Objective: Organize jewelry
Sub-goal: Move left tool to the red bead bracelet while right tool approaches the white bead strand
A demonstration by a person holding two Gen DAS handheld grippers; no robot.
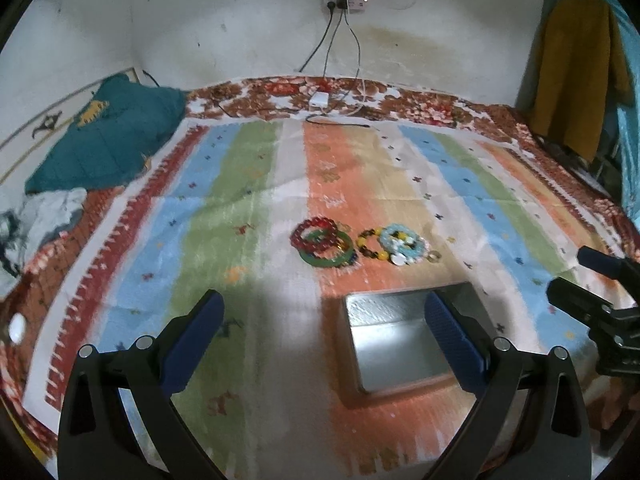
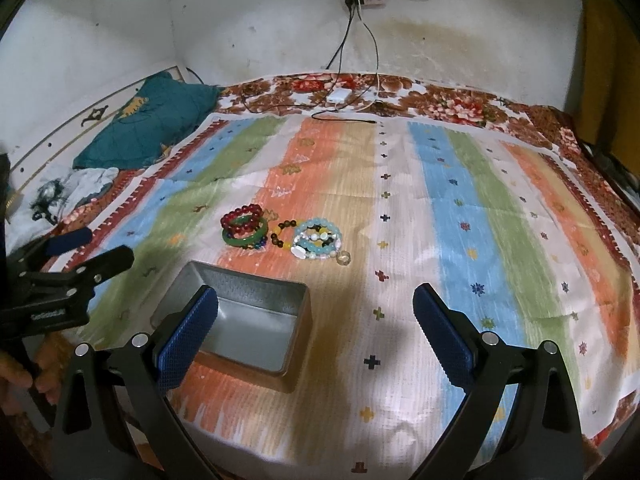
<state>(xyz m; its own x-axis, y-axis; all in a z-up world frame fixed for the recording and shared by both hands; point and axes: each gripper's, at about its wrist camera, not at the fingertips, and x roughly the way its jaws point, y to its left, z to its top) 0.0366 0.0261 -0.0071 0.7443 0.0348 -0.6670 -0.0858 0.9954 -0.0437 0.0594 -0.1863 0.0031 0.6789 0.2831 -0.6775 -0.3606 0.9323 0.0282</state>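
A cluster of bracelets lies on the striped cloth: a red bead bracelet [image 1: 310, 229] [image 2: 240, 214] overlapping a green bangle [image 1: 326, 258] [image 2: 245, 238], a yellow-and-dark bead bracelet [image 1: 370, 246] [image 2: 283, 236], light blue and white bead bracelets [image 1: 404, 244] [image 2: 318, 240], and a small ring [image 1: 434, 256] [image 2: 344, 258]. An open silver tin box [image 1: 394, 340] [image 2: 256, 320] sits nearer to me than the jewelry. My left gripper [image 1: 324, 328] is open and holds nothing, hovering short of the pile. My right gripper [image 2: 316, 320] is open too, with nothing between its fingers.
A teal cushion [image 1: 108, 136] [image 2: 156, 120] and crumpled white cloth [image 2: 88, 184] lie at the far left. Cables and a white charger [image 1: 318, 100] [image 2: 338, 94] trail from a wall power strip [image 1: 346, 0]. Clothes [image 1: 576, 68] hang at the right. A hand [image 2: 24, 372] grips the left tool.
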